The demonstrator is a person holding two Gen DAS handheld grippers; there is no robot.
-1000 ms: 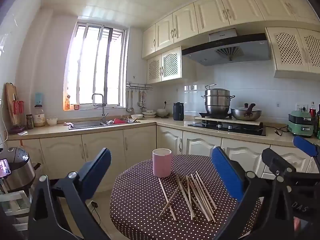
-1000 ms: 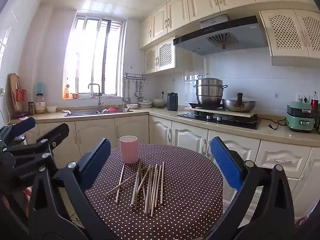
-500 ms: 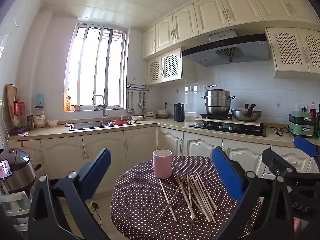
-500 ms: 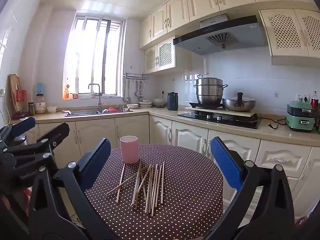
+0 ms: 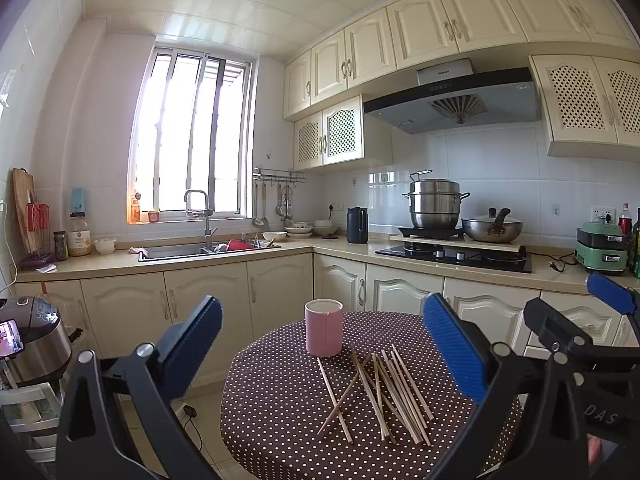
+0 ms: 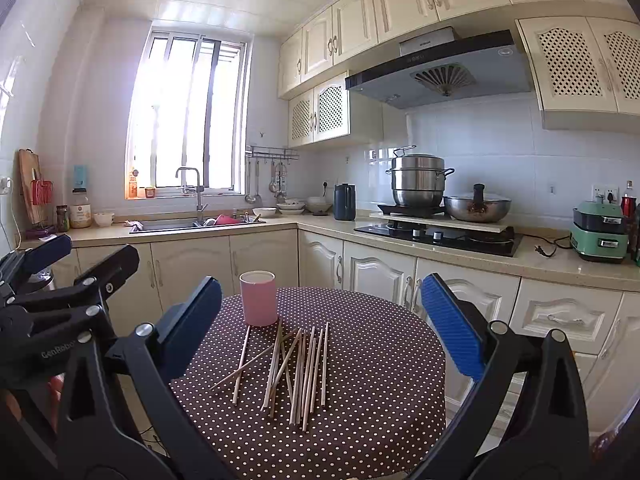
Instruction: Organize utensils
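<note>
- The chopsticks lie loose on the table, in a scattered fan just in front of the cup; most run roughly parallel, a few cross over the others.
- The cup stands upright near the table's far edge, apart from both grippers, and no stick is in it yet.
- The left gripper and right gripper both hang back from the table with jaws spread wide and nothing between them.
- Handling, as a judgement: the sticks look thin, stiff, light and smooth, so 1 pinched off-centre would likely swing or slip.
- A hold near the middle of 1 outlying stick, such as the one lying alone on the left side of the fan, seems safest; it has bare cloth on both sides.
- The crossed sticks would probably drag their neighbours if lifted first.
- The cup looks light and narrow, so a stick pushed against its rim could tip it.
- Hard to tell: the exact number of sticks, since they overlap.
- The inside of the cup is hidden.
- The table's near edge is cut off behind the gripper frames in both views.
</note>
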